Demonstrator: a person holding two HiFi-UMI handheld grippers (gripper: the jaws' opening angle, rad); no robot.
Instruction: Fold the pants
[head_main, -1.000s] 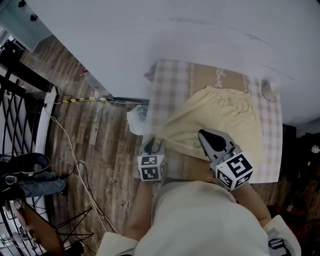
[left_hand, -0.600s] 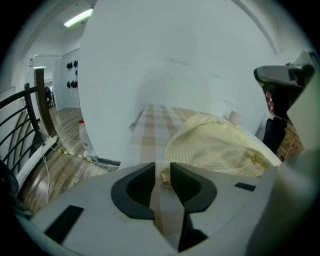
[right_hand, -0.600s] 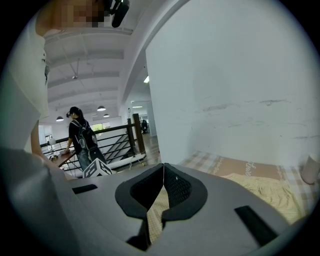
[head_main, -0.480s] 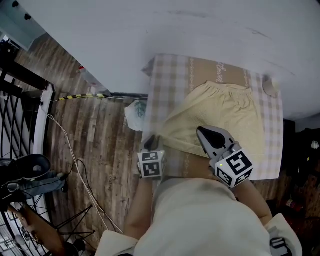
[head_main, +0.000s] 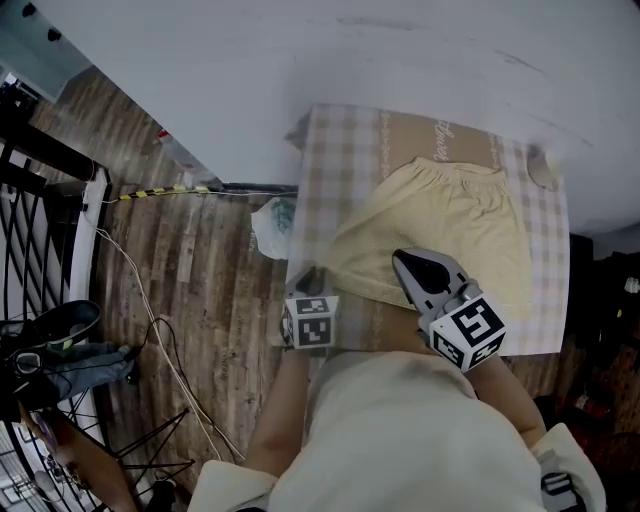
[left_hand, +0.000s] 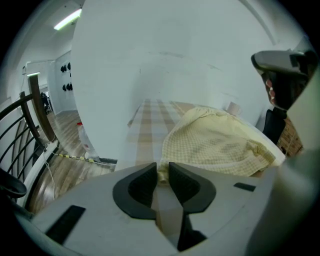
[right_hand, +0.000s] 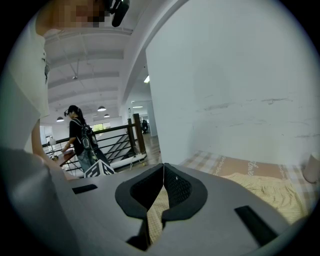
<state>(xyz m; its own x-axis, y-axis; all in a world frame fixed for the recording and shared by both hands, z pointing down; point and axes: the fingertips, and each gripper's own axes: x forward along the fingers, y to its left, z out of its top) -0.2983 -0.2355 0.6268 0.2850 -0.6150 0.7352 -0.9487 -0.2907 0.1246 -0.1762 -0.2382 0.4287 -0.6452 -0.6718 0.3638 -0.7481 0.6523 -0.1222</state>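
Head view first, says one observer: where do the pants (head_main: 445, 225) lie?

The other: Spread on the checked table (head_main: 335, 165). They are pale yellow, with the waistband toward 12 o'clock and the near hem toward 6. The table stands against the white wall (head_main: 300, 60).

First: And the grippers?

Other: Both are at the near hem. The left gripper (head_main: 305, 283) is at the pants' 7 o'clock corner, by the table's edge. In the left gripper view its jaws have just been closing. They now stand narrow, with a rolled bit of hem filling the gap and the pads pressed on the cloth. The right gripper (head_main: 405, 265) is at about 6 o'clock of the pants. In the right gripper view its jaws meet at the tips, and a strip of the yellow checked cloth is pinched between the pads.

First: Around the table?

Other: A small pale round thing (head_main: 541, 172) sits at the table's 1 o'clock corner, just beside the waistband. At 9 o'clock a pale bag (head_main: 272, 225) lies on the wooden floor (head_main: 190, 270) against the table. A black railing (head_main: 40, 200) stands well apart at the frame's 9 o'clock edge. In the right gripper view a person (right_hand: 79, 132) with a backpack stands far off, at 9 o'clock of the jaws.
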